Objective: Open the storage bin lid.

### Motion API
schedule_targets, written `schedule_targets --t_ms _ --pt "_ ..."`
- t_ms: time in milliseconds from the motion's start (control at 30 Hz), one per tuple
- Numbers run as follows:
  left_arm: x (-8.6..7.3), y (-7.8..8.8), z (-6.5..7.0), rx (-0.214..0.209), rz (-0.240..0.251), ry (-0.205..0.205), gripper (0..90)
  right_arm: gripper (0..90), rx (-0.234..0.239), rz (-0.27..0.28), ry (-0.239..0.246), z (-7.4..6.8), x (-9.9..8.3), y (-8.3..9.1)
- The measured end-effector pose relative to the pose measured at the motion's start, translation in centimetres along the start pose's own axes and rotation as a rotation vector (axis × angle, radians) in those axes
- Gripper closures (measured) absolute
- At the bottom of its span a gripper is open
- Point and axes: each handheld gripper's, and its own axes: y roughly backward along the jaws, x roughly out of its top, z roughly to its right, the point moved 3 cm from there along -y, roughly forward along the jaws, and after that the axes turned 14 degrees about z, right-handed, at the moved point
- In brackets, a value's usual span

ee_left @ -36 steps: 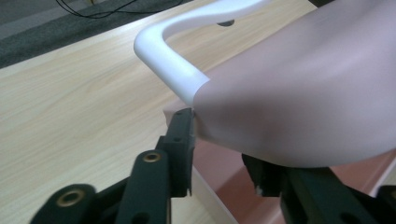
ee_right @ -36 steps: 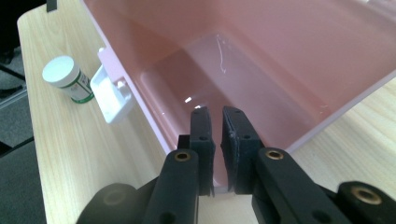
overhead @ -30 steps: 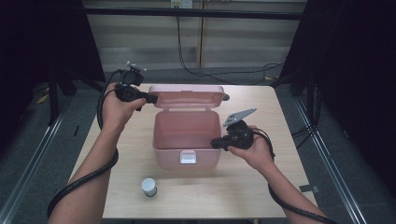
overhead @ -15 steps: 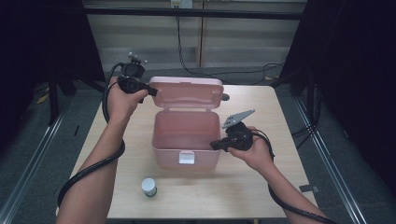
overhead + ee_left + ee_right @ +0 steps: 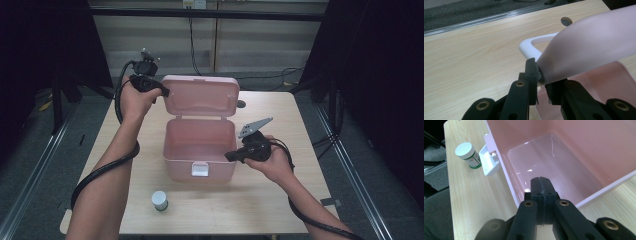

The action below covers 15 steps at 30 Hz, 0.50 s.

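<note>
A pink plastic box (image 5: 200,142) stands open in the middle of the table, its inside bare (image 5: 554,157). Its lid (image 5: 200,96) is raised almost upright at the back. My left gripper (image 5: 164,92) is at the lid's left edge; its jaws have just been closing, and in the left gripper view the left gripper (image 5: 541,75) pinches the lid's rim (image 5: 586,47) beside the white handle (image 5: 529,47). My right gripper (image 5: 229,156) rests at the box's right front corner. The right gripper (image 5: 540,181) is shut with nothing between its jaws, its tip over the box's rim.
A small white-capped bottle (image 5: 160,200) with a green label (image 5: 472,160) stands in front of the box, near the table's front edge. The white latch (image 5: 200,170) hangs on the box's front wall. A dark round spot (image 5: 241,104) marks the wooden table (image 5: 300,125) behind the lid.
My left hand has moved up and back with the lid's edge, and the lid has swung further upright. The right gripper has stayed at the box's corner.
</note>
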Motion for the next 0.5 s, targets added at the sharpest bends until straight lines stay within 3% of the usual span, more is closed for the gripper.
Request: schedule_targets --t_ms 500 --pt "0.7 -1.4 -0.2 0.004 -0.003 0.023 82.0 90.0 0.022 -0.001 -0.005 0.1 -0.2 0.3"
